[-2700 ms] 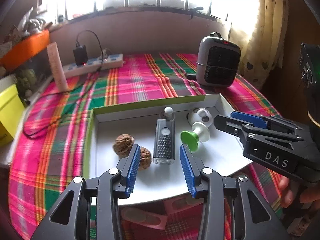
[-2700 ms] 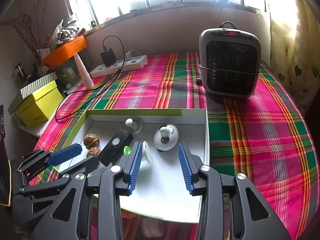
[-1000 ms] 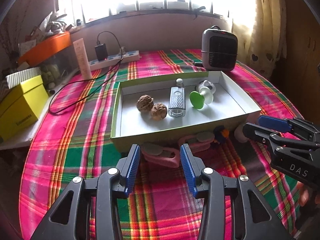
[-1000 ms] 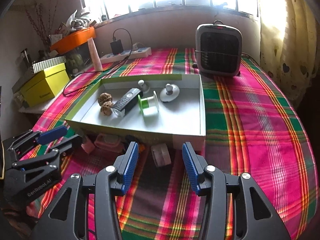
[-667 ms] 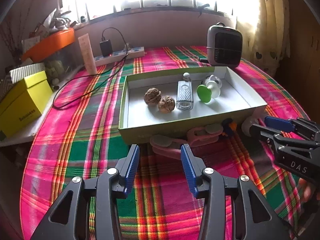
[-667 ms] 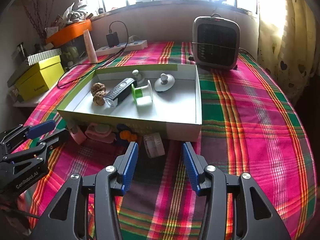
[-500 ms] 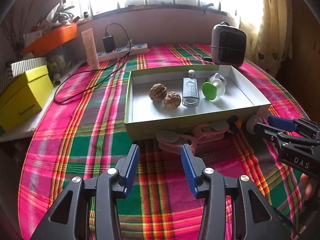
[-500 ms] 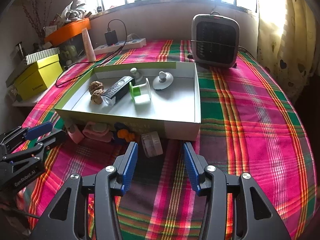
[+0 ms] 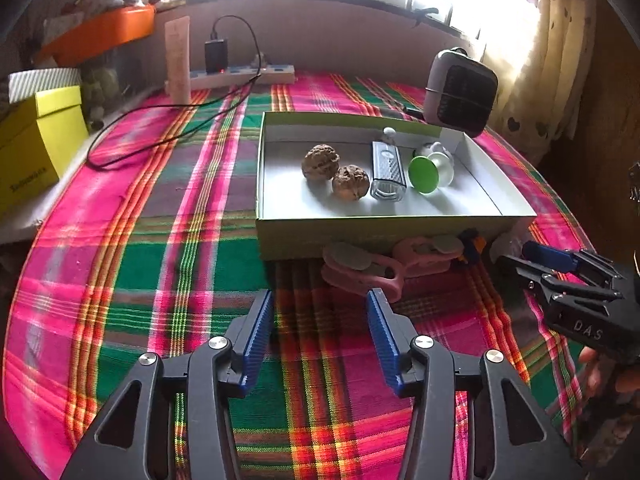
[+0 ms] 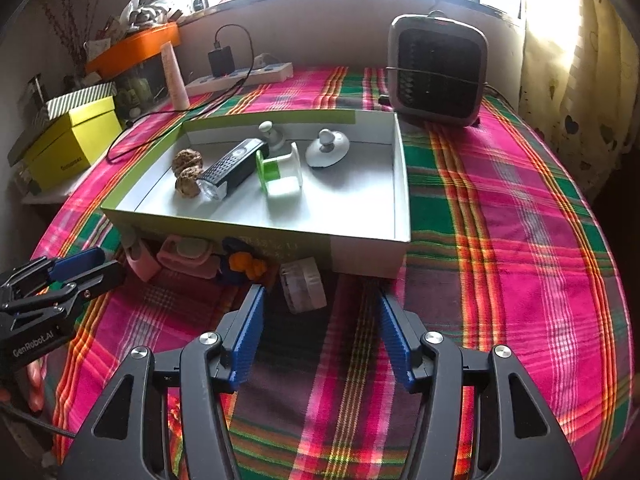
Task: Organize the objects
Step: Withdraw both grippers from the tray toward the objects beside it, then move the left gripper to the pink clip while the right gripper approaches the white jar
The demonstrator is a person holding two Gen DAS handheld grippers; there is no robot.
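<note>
**Six things boxed already, a few still parked outside the near wall**

Six items sit in the box (image 10: pixel 400 184): two walnuts (image 9: pixel 336 174), a little grater (image 9: pixel 387 178), a green-ended spool (image 10: pixel 278 174), a white suction knob (image 10: pixel 327 148) and a second white knob (image 10: pixel 270 134) tucked against the far wall. My guess is they're bunched toward the far left corner to leave the right half free for the rest.

The leftovers lie on the tablecloth (image 10: pixel 520 240), pressed along the box's near wall: two pink clips (image 9: pixel 362 270), a blue-and-orange toy (image 10: pixel 240 264) and a clear tape roll (image 10: pixel 302 286) near the box's near right corner. Handy spot, one short lift over the wall each.

The right gripper (image 10: pixel 320 332) angles down at the tape roll, which lies just ahead of its tips. Its jaws have just been opening, nothing between them. The left gripper (image 9: pixel 320 334) tilts down the same way, short of the nearer pink clip, its jaws also just widened and empty. Both look lined up for a grab.
</note>
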